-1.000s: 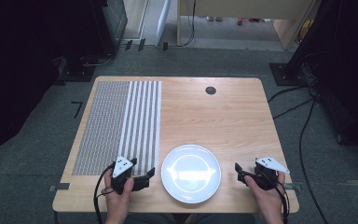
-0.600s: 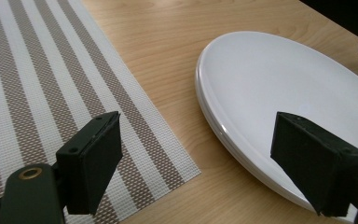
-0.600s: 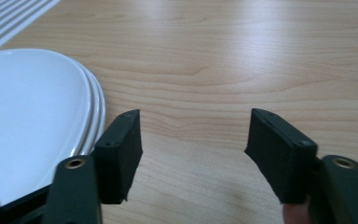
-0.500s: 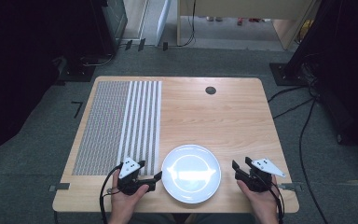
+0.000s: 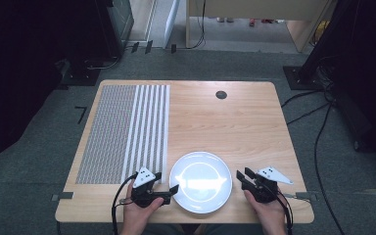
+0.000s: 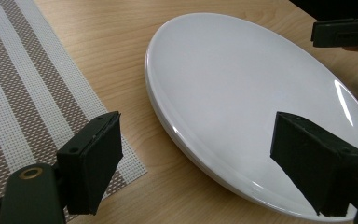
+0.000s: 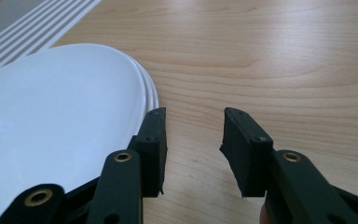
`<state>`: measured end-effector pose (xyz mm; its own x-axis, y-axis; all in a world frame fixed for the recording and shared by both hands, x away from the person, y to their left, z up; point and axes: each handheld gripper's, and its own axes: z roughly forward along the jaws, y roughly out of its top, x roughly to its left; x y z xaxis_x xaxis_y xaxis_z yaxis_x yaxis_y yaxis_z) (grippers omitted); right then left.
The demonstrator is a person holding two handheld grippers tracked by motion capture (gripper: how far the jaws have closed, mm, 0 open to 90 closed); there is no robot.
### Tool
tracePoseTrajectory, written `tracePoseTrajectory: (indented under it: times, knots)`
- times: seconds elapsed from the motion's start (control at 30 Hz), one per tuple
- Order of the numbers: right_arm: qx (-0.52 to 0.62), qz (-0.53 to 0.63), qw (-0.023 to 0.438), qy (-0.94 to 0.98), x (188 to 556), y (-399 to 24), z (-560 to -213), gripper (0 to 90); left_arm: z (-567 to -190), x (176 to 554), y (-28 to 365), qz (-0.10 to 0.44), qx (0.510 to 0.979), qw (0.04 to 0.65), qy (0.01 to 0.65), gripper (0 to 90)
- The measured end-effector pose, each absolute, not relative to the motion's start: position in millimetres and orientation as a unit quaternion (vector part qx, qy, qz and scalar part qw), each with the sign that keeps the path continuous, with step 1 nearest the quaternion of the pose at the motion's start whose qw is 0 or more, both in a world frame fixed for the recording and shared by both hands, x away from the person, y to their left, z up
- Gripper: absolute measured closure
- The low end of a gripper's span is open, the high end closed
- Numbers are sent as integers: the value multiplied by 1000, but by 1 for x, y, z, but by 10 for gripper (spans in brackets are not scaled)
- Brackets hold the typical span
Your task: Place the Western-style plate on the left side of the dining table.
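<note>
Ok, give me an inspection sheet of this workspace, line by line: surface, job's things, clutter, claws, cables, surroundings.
Surface: wooden table, with a dark round grommet near its far edge.
Job's things: white plate at the near edge, empty; striped placemat on the left half.
Clutter: nothing seen.
Claws: left claw open at the plate's left rim, one jaw over the plate; right claw open beside the right rim, holding nothing.
Cables: one trails from each claw; more cables on the floor to the right.
Surroundings: grey carpet, dark equipment behind.

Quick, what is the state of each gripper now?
Left gripper: open, holding nothing, jaws by the plate rim.
Right gripper: open, holding nothing.
</note>
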<state>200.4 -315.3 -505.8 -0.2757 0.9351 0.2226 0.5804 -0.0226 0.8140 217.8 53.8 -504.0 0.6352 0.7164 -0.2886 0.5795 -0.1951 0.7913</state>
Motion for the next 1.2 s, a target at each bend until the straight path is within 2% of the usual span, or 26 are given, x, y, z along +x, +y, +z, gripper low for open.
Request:
tracePoseTrajectory:
  times: [0.3,0.37,0.43,0.47,0.8,1.07,1.2]
  knots:
    - [556,446,188,676,200,-307,-507,625,-506,216,49,78,769,468,428,179]
    - [552,446,184,680,200,-304,-508,631,-505,216,49,83,769,469,427,246]
    - [549,447,181,683,199,-302,-508,641,-505,216,49,78,770,470,425,267]
    - [548,447,183,683,199,-302,-508,642,-505,215,48,79,771,468,424,315]
    - [547,452,170,684,200,-300,-509,658,-507,216,47,68,774,460,430,401]
    - [544,456,168,684,200,-299,-509,665,-509,215,44,60,780,457,423,414]
    - [546,462,150,683,200,-298,-510,678,-509,214,43,59,782,455,422,415]
